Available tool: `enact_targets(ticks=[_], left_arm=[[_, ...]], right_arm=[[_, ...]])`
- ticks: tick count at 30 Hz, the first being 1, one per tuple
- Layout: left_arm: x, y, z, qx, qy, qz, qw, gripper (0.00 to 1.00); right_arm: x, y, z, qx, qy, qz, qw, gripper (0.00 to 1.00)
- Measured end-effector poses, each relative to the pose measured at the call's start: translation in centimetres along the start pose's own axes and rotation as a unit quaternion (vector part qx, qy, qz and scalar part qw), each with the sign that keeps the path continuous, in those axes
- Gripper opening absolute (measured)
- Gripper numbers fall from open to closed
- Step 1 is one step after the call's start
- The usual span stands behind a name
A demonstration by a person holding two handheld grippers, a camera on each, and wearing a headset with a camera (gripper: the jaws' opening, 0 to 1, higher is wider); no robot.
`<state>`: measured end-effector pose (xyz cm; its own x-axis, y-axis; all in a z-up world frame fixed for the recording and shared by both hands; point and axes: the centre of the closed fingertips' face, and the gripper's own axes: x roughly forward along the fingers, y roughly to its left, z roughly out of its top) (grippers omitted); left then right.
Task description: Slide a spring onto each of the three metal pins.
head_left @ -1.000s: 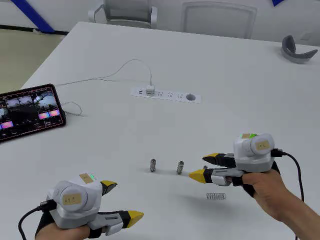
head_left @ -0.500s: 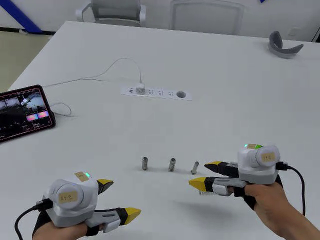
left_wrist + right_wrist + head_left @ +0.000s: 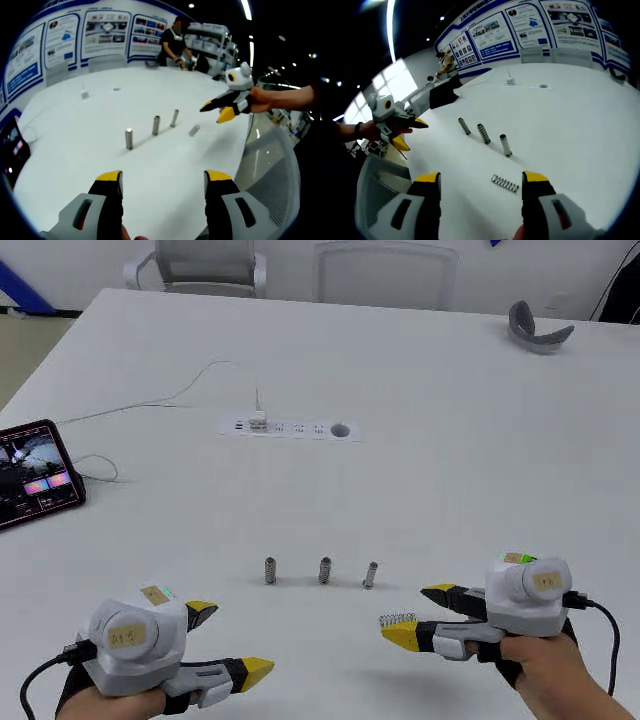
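White tabletop (image 3: pixel 450 440), spring (image 3: pixel 397 620) loose near the bare pin (image 3: pixel 370 575). My right fingers (image 3: pixel 405 636) gape near it, left fingers (image 3: pixel 255 672) apart.

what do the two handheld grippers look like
Both match: the left gripper and right gripper have rounded white-grey bodies, black jaws with yellow tips, a tan label on the round cap and a small green light on top. A black cable runs from the rear of each.

Tablet (image 3: pixel 32 472) partly off left edge
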<state>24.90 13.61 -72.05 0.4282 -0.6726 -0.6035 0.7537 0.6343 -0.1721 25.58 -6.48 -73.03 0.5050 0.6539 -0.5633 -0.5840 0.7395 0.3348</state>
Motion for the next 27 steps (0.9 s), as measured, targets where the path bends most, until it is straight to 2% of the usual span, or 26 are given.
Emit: enact_targets(ticks=[13, 27], left_arm=[[1.0, -0.5, -0.1, 0.004, 0.009, -0.009, 0.9999, 0.69], [2.9, -2.3, 0.8, 0.019, 0.013, -0.028, 0.9993, 0.69]], right_arm=[[-2.2, -0.4, -2.4, 0.012, 0.008, -0.013, 0.9998, 0.75], [-3.8, -0.8, -4.2, 0.012, 0.021, -0.021, 0.9995, 0.77]])
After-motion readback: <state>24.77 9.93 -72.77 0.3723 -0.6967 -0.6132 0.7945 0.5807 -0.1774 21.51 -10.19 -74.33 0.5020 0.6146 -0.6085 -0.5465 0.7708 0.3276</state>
